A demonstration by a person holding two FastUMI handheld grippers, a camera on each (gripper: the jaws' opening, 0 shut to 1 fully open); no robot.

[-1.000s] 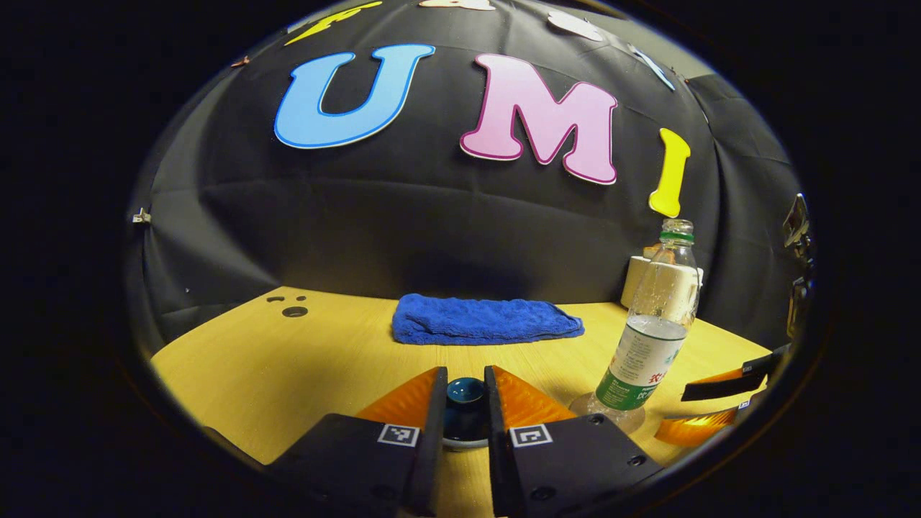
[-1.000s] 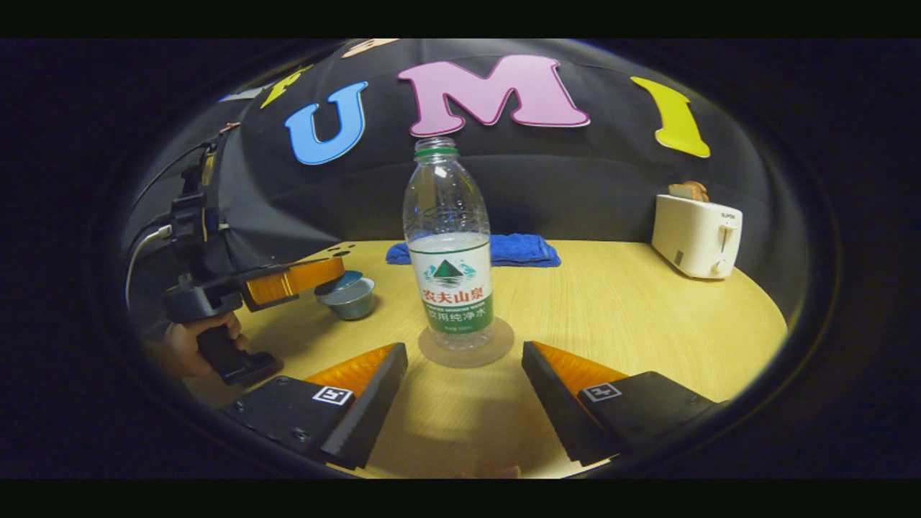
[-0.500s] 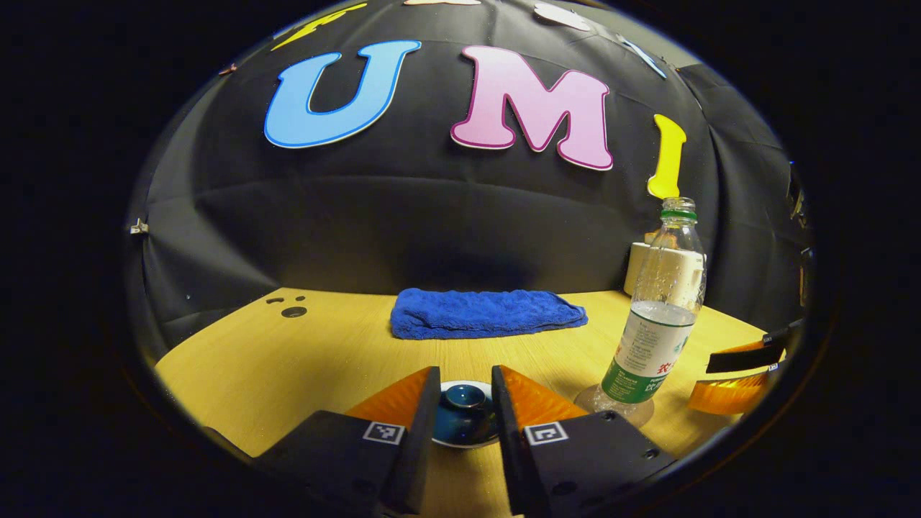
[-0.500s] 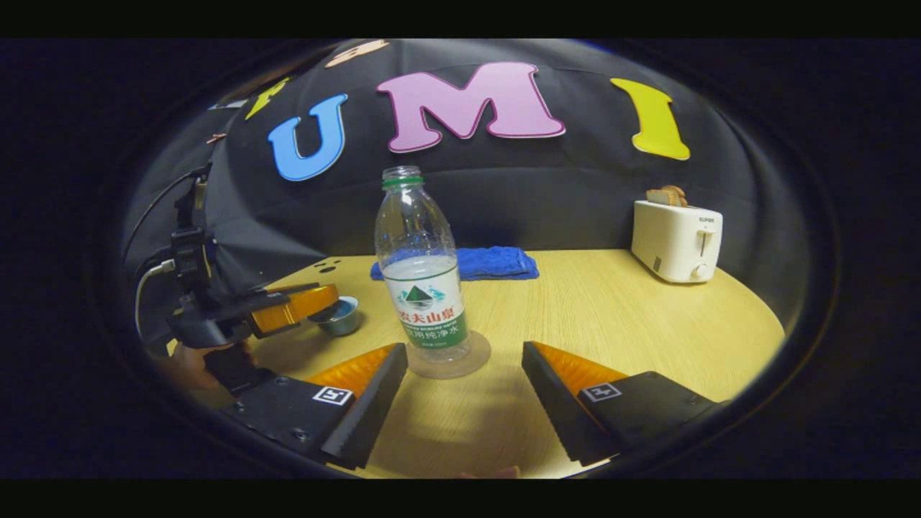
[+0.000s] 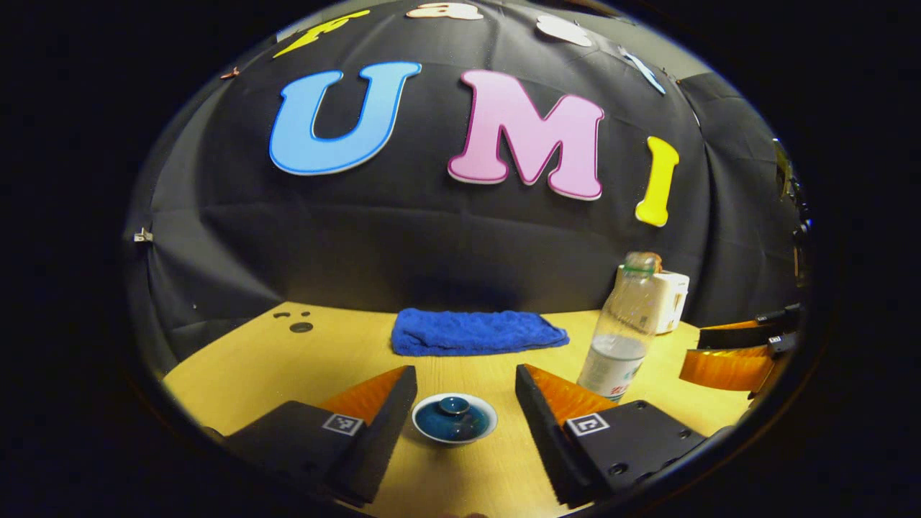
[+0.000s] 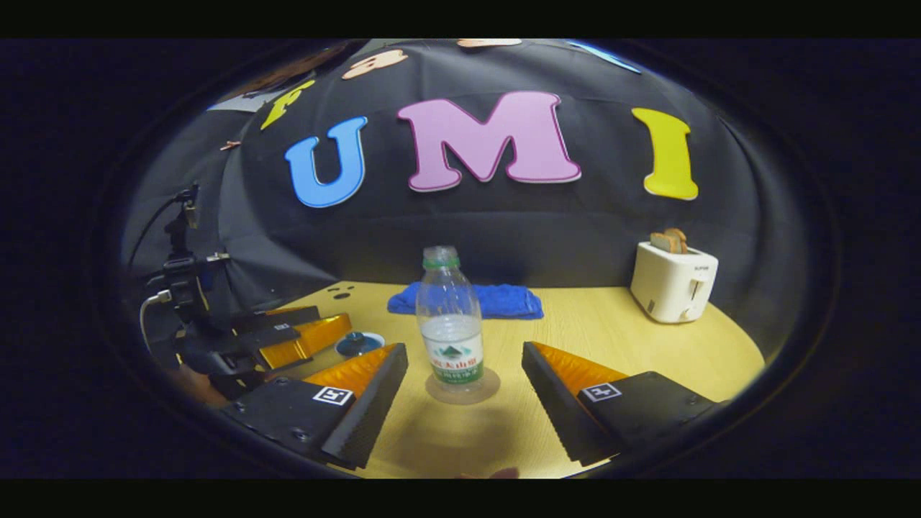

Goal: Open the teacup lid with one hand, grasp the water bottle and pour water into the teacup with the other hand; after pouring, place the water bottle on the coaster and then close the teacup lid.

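On the wooden table (image 5: 288,367), between the spread fingers of the left gripper (image 5: 465,403), sits the teacup (image 5: 454,419) with its dark blue knobbed lid (image 5: 454,411) in place, touched by neither finger. Left gripper released, jaws wide apart, cup in the gap but free. Just right of that gripper, in the left gripper view, stands the water bottle (image 5: 622,332), upright, uncapped, partly full, lower part hidden behind the right-hand finger. Behind the bottle, a white toaster (image 5: 669,291); at the back centre, a folded blue towel (image 5: 475,332) lying flat against the foot of the booth wall. At the far right edge of the left gripper view, the fingers of the right gripper (image 5: 741,349), parted, holding nothing. From the right gripper view: water bottle (image 6: 451,327) upright on a round translucent coaster (image 6: 463,387), ahead of the right gripper (image 6: 464,388) and in line with the gap, apart from both fingers. Right gripper likewise released, jaws wide, nothing grasped. To the left, the left gripper (image 6: 298,338) with cabling above it, and just beside its fingers the lidded teacup (image 6: 360,344), partly hidden by the near finger. Blue towel (image 6: 504,301) behind the bottle, toaster (image 6: 671,284) at the right with bread slices standing in its slots. Bottle and teacup near each other, not touching.
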